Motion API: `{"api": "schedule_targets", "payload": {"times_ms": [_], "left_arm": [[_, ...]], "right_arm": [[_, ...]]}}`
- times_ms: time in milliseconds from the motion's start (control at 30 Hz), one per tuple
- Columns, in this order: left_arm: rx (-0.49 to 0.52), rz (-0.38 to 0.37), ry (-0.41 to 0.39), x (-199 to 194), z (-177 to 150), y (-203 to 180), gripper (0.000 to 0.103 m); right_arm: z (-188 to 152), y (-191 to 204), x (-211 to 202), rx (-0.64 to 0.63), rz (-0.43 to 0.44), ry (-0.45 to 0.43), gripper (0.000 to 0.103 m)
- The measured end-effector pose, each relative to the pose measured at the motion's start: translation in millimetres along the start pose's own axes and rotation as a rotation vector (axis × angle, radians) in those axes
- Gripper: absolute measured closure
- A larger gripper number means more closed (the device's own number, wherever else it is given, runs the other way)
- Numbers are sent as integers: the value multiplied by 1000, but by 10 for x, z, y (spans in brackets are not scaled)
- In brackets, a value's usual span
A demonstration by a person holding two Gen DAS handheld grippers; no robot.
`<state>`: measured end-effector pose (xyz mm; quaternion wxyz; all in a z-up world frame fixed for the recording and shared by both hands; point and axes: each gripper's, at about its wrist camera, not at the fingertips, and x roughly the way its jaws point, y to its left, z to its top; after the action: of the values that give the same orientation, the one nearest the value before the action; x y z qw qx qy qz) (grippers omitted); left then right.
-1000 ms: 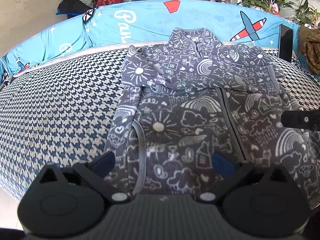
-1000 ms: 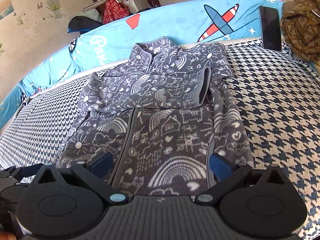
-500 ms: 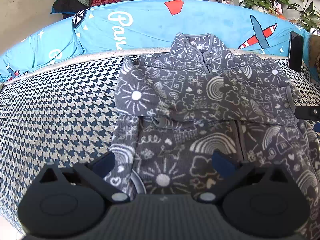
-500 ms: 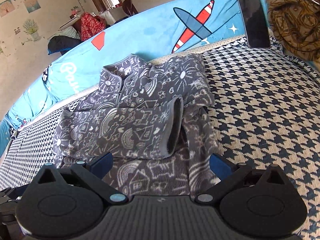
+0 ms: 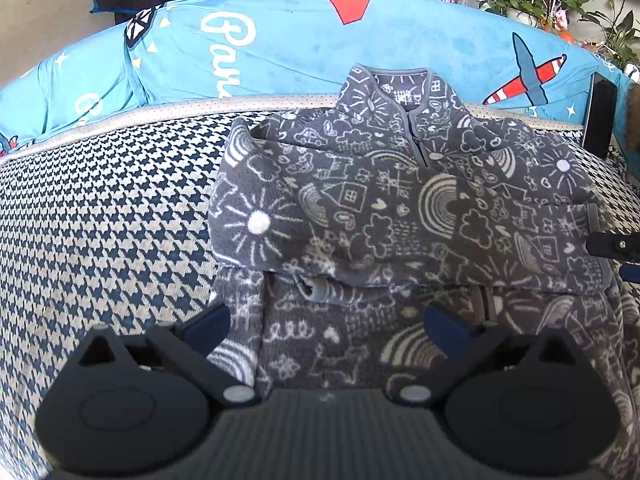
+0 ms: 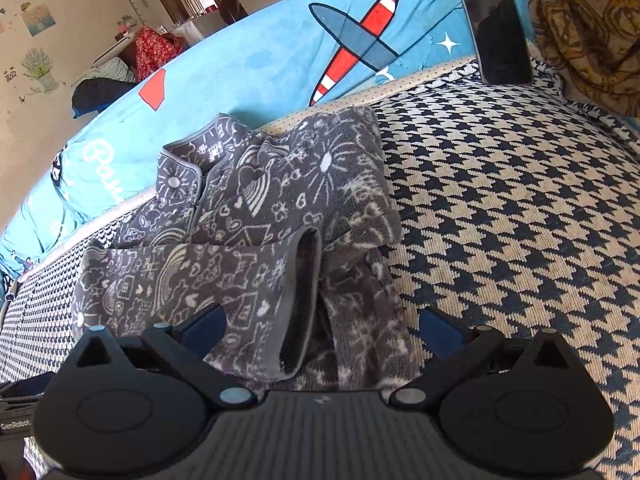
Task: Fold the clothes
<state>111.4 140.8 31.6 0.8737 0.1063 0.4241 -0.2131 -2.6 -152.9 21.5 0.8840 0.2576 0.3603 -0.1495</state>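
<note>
left gripper [image 5: 326,326]: jaws spread | right gripper [image 6: 322,326]: same (both low, level)

A houndstooth cover [image 6: 500,208] is spread over the seat. A blue cushion [image 5: 288,48] printed with an airplane [image 6: 356,36] is propped behind. A dark phone [image 6: 496,28] is leaned against it, beside brown fabric [image 6: 588,32].

jacket [image 5: 400,216] showing dark grey fleece with white doodle print, paler grey trim | cover [image 5: 100,220] showing navy-and-cream houndstooth | cushion [image 6: 280,56] showing bright blue with red-and-white striped plane, red shape, white lettering | phone [image 6: 496,28] showing black | gripper pads [image 6: 204,330] showing dark blue
</note>
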Motion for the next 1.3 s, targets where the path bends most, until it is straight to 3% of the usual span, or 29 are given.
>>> {"api": "schedule_targets", "payload": {"times_ms": [200, 433, 533, 667, 933, 1100, 1300], "left_arm": [[2, -8, -2, 28, 46, 28, 0], [-24, -29, 7, 38, 50, 85, 0], [-34, -46, 14, 35, 41, 98, 0], [-40, -56, 20, 32, 25, 103, 0], [-33, -69, 28, 44, 21, 62, 0], [-17, -58, 15, 27, 17, 37, 0], [-33, -52, 18, 37, 16, 68, 0]], "right_arm": [[66, -103, 94, 12, 13, -23, 0], [84, 8, 223, -119, 42, -27, 0], [58, 97, 281, -203, 9, -40, 6], [37, 145, 322, -265, -4, -66, 24], [105, 40, 298, -173, 84, -68, 70], [117, 16, 314, -134, 95, -64, 69], [103, 47, 331, -128, 81, -85, 60]]}}
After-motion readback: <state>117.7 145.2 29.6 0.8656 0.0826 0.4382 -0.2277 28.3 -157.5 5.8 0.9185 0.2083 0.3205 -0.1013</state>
